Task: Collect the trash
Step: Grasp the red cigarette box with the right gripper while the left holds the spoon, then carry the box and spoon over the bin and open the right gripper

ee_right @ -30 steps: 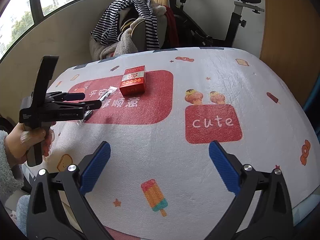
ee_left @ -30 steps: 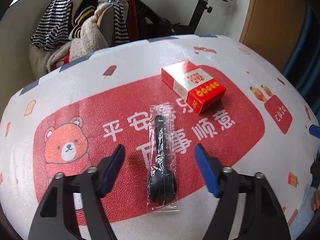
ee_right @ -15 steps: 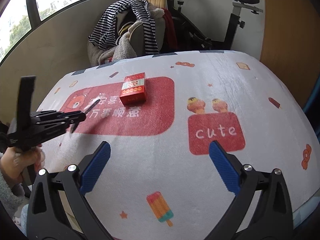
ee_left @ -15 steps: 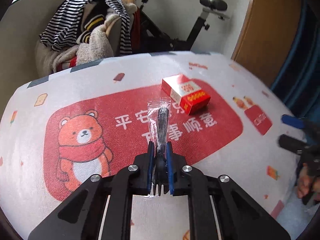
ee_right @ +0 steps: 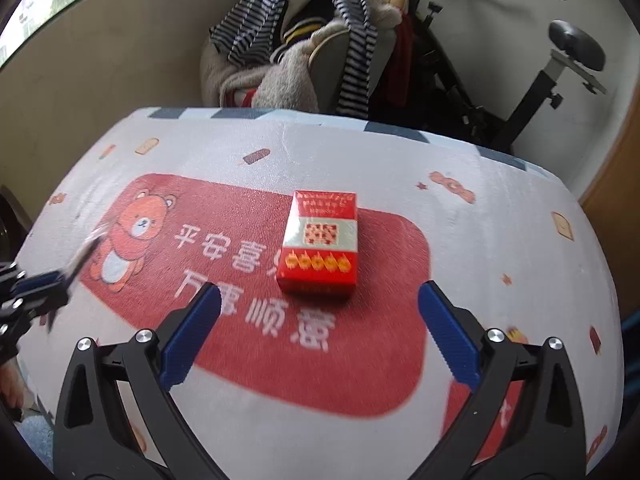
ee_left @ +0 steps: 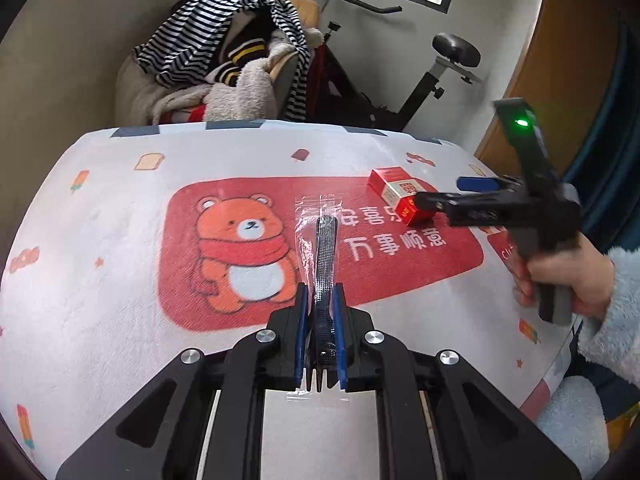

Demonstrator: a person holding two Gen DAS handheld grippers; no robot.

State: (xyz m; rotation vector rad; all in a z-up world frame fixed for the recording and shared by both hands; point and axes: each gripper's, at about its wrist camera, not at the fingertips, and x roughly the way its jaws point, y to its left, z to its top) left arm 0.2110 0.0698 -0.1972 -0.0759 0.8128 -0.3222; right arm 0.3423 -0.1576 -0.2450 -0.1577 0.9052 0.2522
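My left gripper (ee_left: 319, 300) is shut on a black plastic fork in a clear wrapper (ee_left: 324, 248) and holds it above the table cover; the wrapper sticks forward past the fingers. A red cigarette box (ee_right: 319, 242) lies flat on the red patch of the cover, just ahead of my open right gripper (ee_right: 319, 306), between the lines of its blue fingers. The box also shows in the left wrist view (ee_left: 398, 194), partly behind the right gripper (ee_left: 440, 196). The left gripper with the fork shows blurred at the left edge of the right wrist view (ee_right: 52, 276).
The table has a white cover with a red bear print (ee_left: 244, 248). Behind its far edge stand a chair heaped with striped and fleecy clothes (ee_right: 304, 48) and an exercise bike (ee_right: 560, 68). A wooden door (ee_left: 560, 80) is at the right.
My left gripper closed on the wrapped fork and lifted it off the table. My right gripper moved left and forward until the red box lay just in front of its open fingers.
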